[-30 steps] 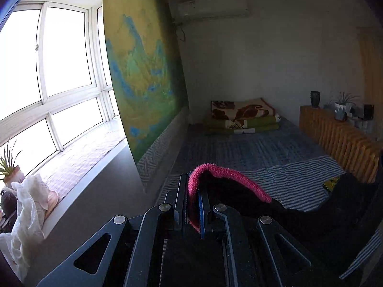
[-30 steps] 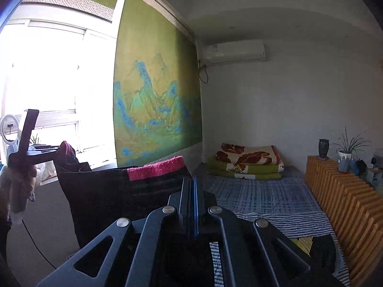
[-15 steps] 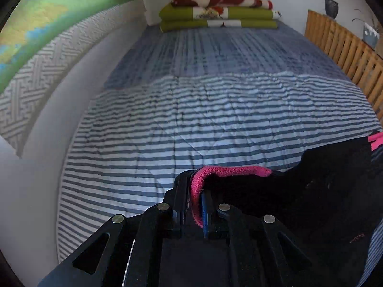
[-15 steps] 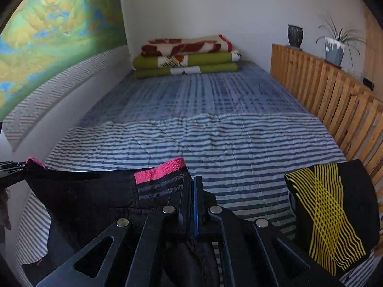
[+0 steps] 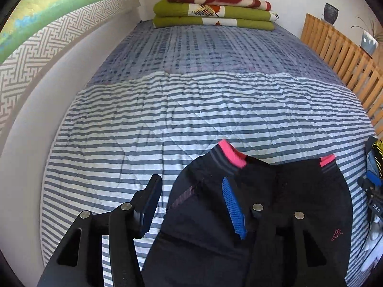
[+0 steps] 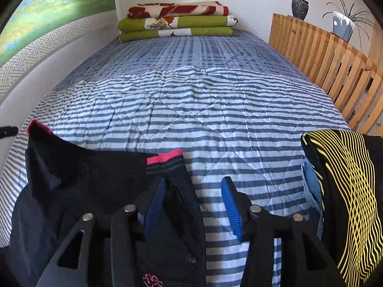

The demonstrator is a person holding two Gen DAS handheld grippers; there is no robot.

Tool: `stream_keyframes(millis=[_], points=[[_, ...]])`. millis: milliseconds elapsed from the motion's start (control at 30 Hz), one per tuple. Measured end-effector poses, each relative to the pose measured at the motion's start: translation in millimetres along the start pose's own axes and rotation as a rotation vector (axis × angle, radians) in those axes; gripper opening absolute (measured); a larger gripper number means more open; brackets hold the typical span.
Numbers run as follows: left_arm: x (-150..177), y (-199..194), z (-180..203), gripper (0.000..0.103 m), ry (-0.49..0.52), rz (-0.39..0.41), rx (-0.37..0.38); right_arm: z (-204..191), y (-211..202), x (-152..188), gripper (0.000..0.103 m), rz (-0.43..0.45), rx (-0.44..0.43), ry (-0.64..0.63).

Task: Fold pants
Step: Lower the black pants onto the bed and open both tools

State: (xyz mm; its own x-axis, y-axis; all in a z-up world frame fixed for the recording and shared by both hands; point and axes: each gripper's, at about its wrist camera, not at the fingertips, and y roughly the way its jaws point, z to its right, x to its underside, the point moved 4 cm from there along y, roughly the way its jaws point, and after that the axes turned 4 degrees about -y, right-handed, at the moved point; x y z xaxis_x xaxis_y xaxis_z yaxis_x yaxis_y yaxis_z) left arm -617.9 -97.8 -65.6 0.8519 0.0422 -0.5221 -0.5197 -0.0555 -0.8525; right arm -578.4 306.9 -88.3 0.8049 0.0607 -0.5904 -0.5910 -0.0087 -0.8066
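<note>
The black pants (image 5: pixel 275 203) are laid across the near edge of the bed (image 5: pixel 191 110), on the striped quilt (image 6: pixel 191 110), with the pink-trimmed waistband (image 5: pixel 231 154) pointed toward the far end. Part of the fabric is seen bunched rather than flat (the second pink corner (image 6: pixel 38 126) is raised at the left side in the right wrist view).

The left gripper (image 5: pixel 191 205) is held just above the pants with its jaws opening. Cloth lies between and under the blue pads (image 5: pixel 233 208), but no pinch on it can be seen. The right gripper (image 6: pixel 194 205) is likewise opening. Its left finger is set against a fold of the pants, its right finger is over bare quilt, and nothing is clamped.

A black garment with yellow lines (image 6: pixel 347 191) is draped at the right edge of the bed, with something in blue denim (image 6: pixel 311 181) tucked beside it. Folded blankets (image 5: pixel 213 9) are stacked at the far end against the wall. A slatted wooden rail (image 6: pixel 335 64) runs along the right side, and a dark vase (image 6: pixel 299 7) and a potted plant (image 6: pixel 344 24) are stood on it.
</note>
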Motion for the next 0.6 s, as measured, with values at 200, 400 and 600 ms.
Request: stream_keyframes(millis=[200,400,600], points=[[56.4,-5.2,-61.3,0.064,-0.033,-0.066,-0.069,6.1,30.8,15.7,0.059,-0.076,0.036,0.010],[144.2,-48.6,-139.4,0.064,-0.117,-0.081,-0.130,4.3,48.4,29.0,0.058,-0.147,0.032,0.035],[258.5,-114.6,-200.4,0.064,-0.227,-0.110,-0.102,11.3,-16.7,43.9,0.058,-0.084,-0.054,0.058]])
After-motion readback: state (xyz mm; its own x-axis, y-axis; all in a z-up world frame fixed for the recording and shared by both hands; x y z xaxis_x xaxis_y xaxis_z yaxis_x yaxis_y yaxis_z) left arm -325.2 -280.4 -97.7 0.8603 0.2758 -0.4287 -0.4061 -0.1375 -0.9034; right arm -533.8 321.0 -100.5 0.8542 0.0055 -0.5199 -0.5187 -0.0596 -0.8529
